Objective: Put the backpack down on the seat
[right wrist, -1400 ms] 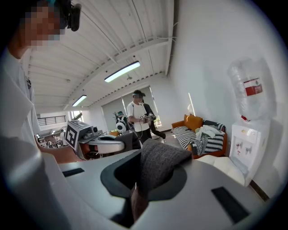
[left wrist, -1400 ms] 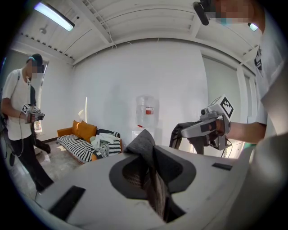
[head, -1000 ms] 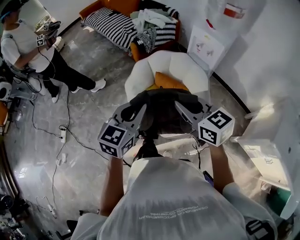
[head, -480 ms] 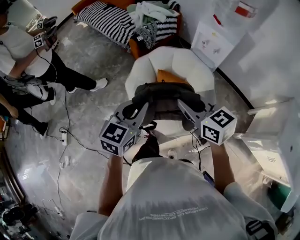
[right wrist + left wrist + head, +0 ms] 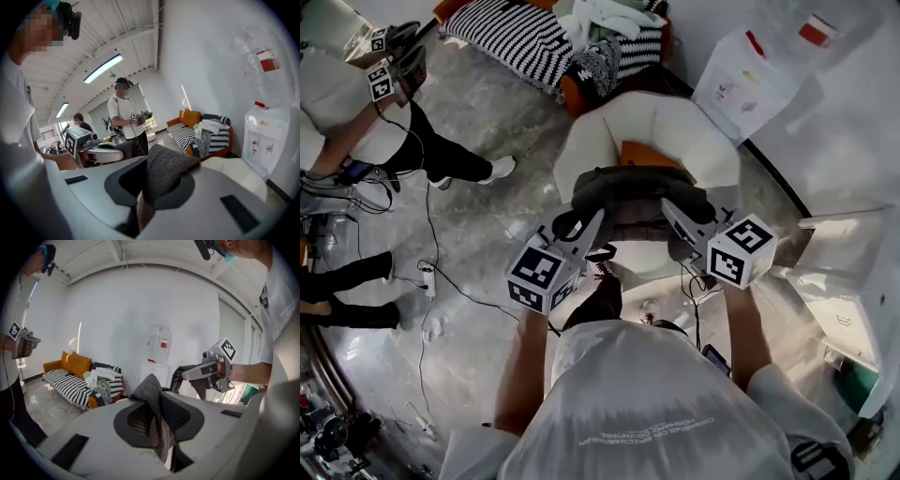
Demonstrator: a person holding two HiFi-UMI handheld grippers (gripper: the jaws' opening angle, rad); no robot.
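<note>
A dark grey backpack (image 5: 633, 195) hangs between my two grippers, just above the front of a white armchair (image 5: 712, 141) that has an orange cushion (image 5: 645, 154) on its seat. My left gripper (image 5: 584, 228) is shut on a fold of the backpack's grey fabric (image 5: 149, 391) at the left end. At the right end, my right gripper (image 5: 677, 217) is shut on another grey fold (image 5: 165, 171). In the left gripper view the right gripper (image 5: 182, 376) shows across the bag. Whether the bag's underside touches the seat is hidden.
A black-and-white striped sofa (image 5: 520, 42) piled with clothes stands behind the armchair. A water dispenser (image 5: 739, 82) is at the back right, and white furniture (image 5: 844, 272) at the right. A person (image 5: 356, 108) with grippers stands at the left. Cables and a power strip (image 5: 427, 277) lie on the floor.
Both grippers have carried the backpack a little forward, towards the armchair, with their grips unchanged. The person at the left has shifted.
</note>
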